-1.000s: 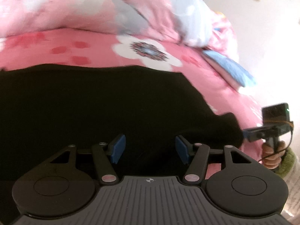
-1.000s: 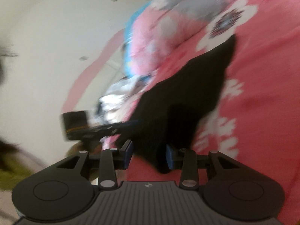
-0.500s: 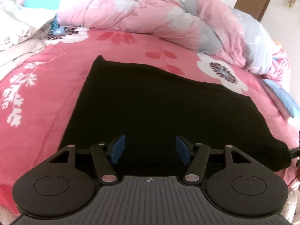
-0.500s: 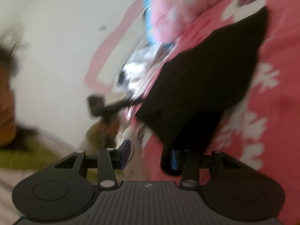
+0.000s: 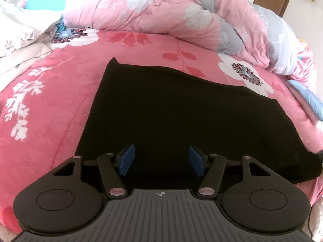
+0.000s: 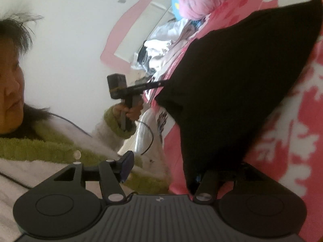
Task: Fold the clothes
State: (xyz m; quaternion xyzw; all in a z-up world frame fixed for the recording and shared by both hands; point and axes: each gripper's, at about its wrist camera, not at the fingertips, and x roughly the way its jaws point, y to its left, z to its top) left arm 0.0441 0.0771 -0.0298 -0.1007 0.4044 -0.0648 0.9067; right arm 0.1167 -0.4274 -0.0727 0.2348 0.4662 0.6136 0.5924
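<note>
A black garment [image 5: 171, 111] lies flat in a rough rectangle on the pink flowered bedspread [image 5: 46, 109]. My left gripper [image 5: 161, 159] hovers over its near edge, open, with no cloth pinched between the blue pads [image 5: 126, 159]. In the right wrist view the same garment [image 6: 232, 80] spreads away to the upper right. My right gripper [image 6: 163, 171] is at its near corner with jaws opening. The cloth covers the right finger, and the left pad [image 6: 127, 166] stands clear of it. The left gripper's handle [image 6: 119, 86], held in a hand, reaches the garment's far corner.
A heaped pink and grey quilt [image 5: 161, 6] runs along the far side of the bed. Pale clothes [image 5: 18, 40] are piled at the left. A blue item [image 5: 308, 98] lies at the right edge. A person in a white, green-trimmed jacket [image 6: 50, 151] stands close beside the bed.
The left view has swung and drawn back, so the whole garment now shows. The right jaws have widened off the black corner they pinched, and that view has turned toward the person.
</note>
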